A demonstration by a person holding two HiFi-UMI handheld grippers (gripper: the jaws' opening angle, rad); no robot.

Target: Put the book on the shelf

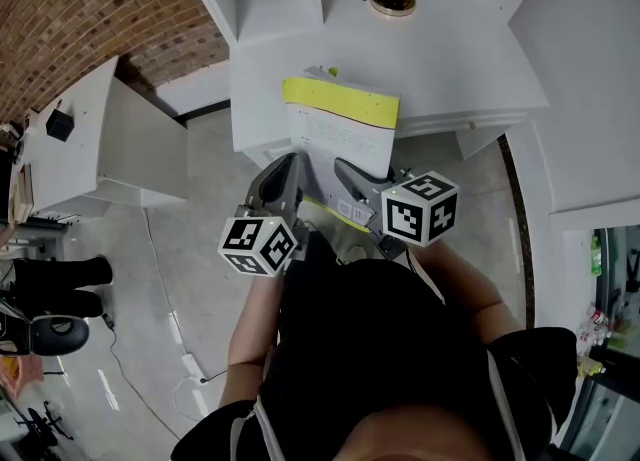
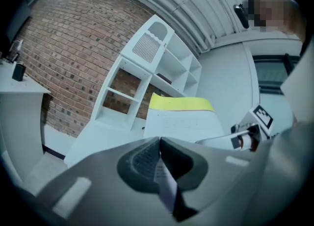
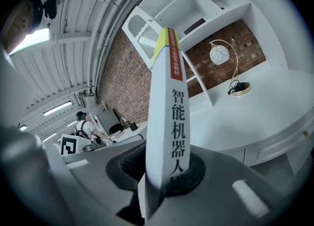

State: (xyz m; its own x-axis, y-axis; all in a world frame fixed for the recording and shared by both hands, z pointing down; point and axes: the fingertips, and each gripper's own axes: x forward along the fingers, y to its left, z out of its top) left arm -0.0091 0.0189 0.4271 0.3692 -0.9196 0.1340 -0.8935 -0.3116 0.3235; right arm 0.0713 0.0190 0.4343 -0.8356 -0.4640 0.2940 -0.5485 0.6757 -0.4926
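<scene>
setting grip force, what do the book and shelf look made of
The book is paper, with a white and yellow cover and printed spine, seemingly matte. The shelf is flat white panels, probably painted wood or laminated board, evenly matte.

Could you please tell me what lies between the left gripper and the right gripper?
The book: the head view shows it between the left gripper and the right gripper, both shut on its lower part.

right claw [image 3: 159,171]: clamped on upright book [image 3: 169,112] spine | behind: white shelf [image 3: 206,4], lamp [image 3: 218,53]
</scene>
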